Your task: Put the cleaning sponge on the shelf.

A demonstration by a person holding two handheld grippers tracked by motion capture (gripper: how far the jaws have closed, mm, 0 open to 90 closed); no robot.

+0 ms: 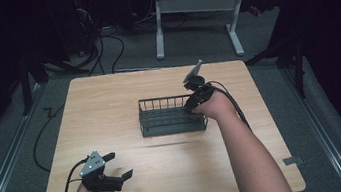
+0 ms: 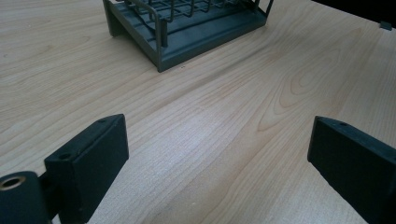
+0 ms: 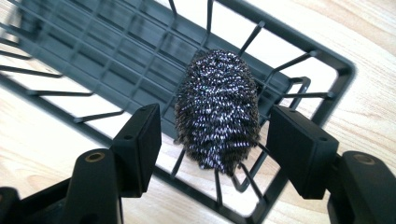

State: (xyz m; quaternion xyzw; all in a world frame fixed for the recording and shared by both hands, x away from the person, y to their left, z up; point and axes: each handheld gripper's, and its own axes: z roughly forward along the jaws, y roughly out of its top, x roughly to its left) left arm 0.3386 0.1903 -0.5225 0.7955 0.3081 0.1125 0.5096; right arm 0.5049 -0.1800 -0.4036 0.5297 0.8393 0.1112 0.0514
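Overhead first: dark grey wire rack with a solid tray base (image 1: 172,121) sitting around the middle of the pale wooden table (image 1: 108,99), right gripper (image 1: 194,100) dipped over the rack's right end, left gripper (image 1: 120,164) parked well apart near the front left corner, spread wide with nothing in it. Over to the left gripper view: same story, jaws far apart above bare wood, rack a good way off ahead. No real need to involve that hand, though handy for bracing the rack's near wall against sliding. Then the right gripper view, the important one: dark, glittery ball of steel-wool scourer (image 3: 217,109) lying inside the rack at its end, resting on the wires, framed between the two black jaws, both open with a gap on each side and gripping nothing. Probably the grab-or-let-go moment, hard to call. For a grab: drop lower to get the pads on the fat middle, keep the tips clear of the wires, close gently on that squashy bundle, lift straight up to avoid snagging strands. For a release: back straight out without brushing it.
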